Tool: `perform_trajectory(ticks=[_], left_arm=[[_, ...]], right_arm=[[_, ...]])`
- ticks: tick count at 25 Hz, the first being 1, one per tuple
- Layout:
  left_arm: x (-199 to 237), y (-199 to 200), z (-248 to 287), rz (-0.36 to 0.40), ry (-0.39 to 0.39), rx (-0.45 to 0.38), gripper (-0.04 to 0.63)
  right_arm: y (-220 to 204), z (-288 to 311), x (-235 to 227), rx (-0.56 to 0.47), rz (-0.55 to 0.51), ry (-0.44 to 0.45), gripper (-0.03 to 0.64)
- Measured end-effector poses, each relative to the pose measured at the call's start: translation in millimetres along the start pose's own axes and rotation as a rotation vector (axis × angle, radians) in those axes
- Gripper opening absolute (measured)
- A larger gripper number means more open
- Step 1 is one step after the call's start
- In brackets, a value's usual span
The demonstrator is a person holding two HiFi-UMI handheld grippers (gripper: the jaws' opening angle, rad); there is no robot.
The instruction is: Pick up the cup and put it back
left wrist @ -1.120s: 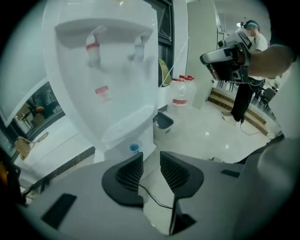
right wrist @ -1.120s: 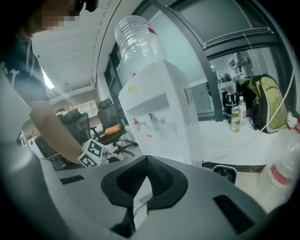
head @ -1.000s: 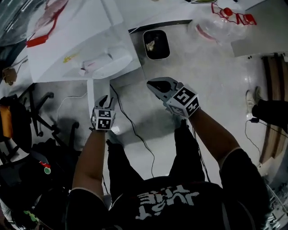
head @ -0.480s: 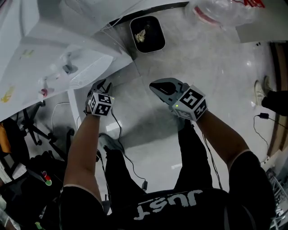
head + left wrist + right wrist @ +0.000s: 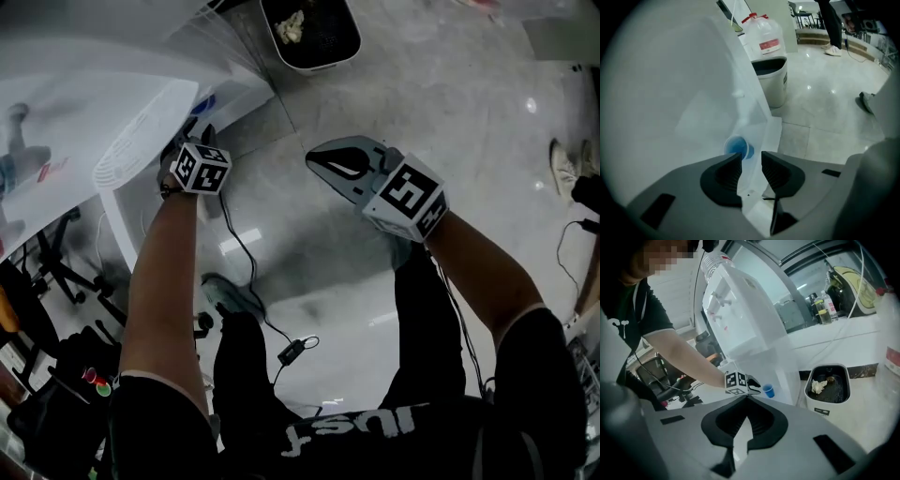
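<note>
A small blue cup (image 5: 738,147) stands in the low recess of a white water dispenser (image 5: 684,79). My left gripper (image 5: 751,165) is right in front of it. Its jaws are opening, with a narrow gap and nothing between the pads; the cup is just beyond the left fingertip. From the right gripper view, the cup (image 5: 768,390) sits close beside the left gripper (image 5: 753,386) at the dispenser's (image 5: 740,319) foot. My right gripper (image 5: 323,167) hangs shut and empty over the floor, apart from the dispenser.
A white waste bin (image 5: 827,385) with crumpled paper stands right of the dispenser, and a big water jug (image 5: 764,40) is behind it. A black cable (image 5: 253,281) runs over the tiled floor. Office chairs (image 5: 56,272) crowd the left.
My left gripper has moved forward to the dispenser's lower front. The right gripper has kept its place over the floor.
</note>
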State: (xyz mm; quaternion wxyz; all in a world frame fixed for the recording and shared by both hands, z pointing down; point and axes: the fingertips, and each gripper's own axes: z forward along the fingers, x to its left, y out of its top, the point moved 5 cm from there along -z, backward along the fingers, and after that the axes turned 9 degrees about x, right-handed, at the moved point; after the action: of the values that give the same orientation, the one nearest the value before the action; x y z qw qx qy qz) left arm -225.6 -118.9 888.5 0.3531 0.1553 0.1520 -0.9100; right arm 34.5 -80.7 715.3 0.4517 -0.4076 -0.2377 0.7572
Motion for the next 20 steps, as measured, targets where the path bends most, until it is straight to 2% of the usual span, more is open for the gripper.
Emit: perform_trajectory(ticks=[6, 14, 15, 16, 20], left_arm=[[4.7, 5.2, 36.5, 0.139, 0.069, 0.042, 0.129], [4.4, 21.3, 58.8, 0.214, 0.106, 0.105, 0.119], [1.9, 23.0, 59.3, 0.229, 0.086, 0.113, 0.043], [-2.1, 25.1, 57.0, 0.238, 0.055, 0.115, 0.019], [-44.0, 40.6, 1.8, 0.153, -0.142, 0.035, 0.015]], right_arm=[[-33.5, 6.6, -10.7, 0.015, 0.05, -0.004, 0.034], [-49.1, -5.1, -24.3, 0.008, 0.075, -0.029, 0.034], [-50.8, -5.7, -25.0, 0.01, 0.075, -0.033, 0.034], [-52.0, -6.2, -24.8, 0.012, 0.079, -0.036, 0.034], [-48.6, -15.4, -5.1, 0.029, 0.117, -0.035, 0.033]])
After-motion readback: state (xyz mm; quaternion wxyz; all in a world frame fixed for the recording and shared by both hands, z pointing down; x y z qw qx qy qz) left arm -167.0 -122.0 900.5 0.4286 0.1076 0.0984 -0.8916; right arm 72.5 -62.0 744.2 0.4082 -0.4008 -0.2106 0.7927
